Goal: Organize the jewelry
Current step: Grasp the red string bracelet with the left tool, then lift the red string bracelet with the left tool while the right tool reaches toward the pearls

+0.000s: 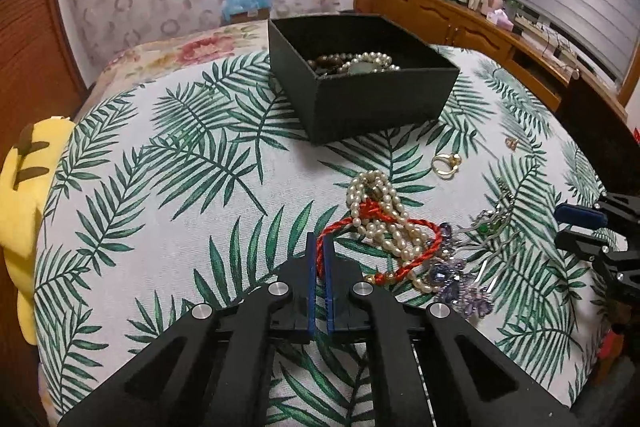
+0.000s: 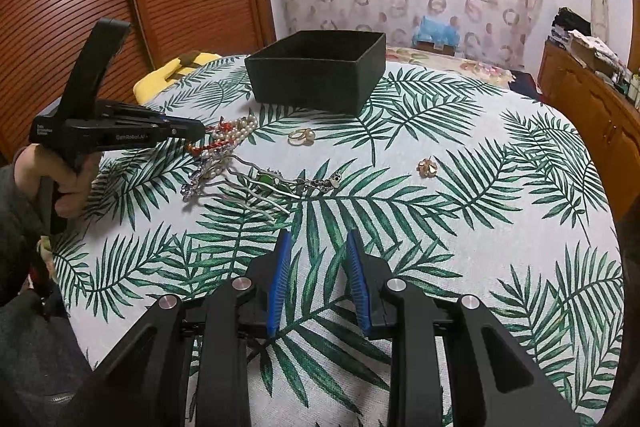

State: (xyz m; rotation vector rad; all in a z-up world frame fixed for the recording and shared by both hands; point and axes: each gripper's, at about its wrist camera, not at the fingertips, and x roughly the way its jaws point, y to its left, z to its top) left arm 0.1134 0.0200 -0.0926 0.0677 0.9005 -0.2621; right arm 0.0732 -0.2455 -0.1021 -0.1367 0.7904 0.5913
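1. Left wrist view: the left claw (image 1: 319,255) is seen clenched on the near loop of a red cord (image 1: 384,227), w/ the cord pinched between the blue pads. It is judged that the loop was chosen because it stands clear of the heap and gives a thin, easy bite.
2. Same view: the cord is wound through a pearl strand (image 1: 380,211), so both are likely to be lifted together. A purple crystal piece (image 1: 460,275) is touching the heap's near side and could be dragged along.
3. Same view: the black box (image 1: 360,95) is set beyond the heap on the counter (image 1: 180,207), open-topped, w/ pearls and dark beads already inside – prob. the drop-off point. A gold ring (image 1: 445,163) is left apart, betw. heap and box.
4. Right wrist view: the right claw (image 2: 318,247) is held released, nothing betw. its blue pads, low over bare cloth. It is judged to be kept back so the other hand has room.
5. Same view: a silver hair comb (image 2: 256,191) w/ green stones is lying just ahead, next to the heap; a small gold brooch (image 2: 426,167) is further right, well apart. Both are still to be boxed.
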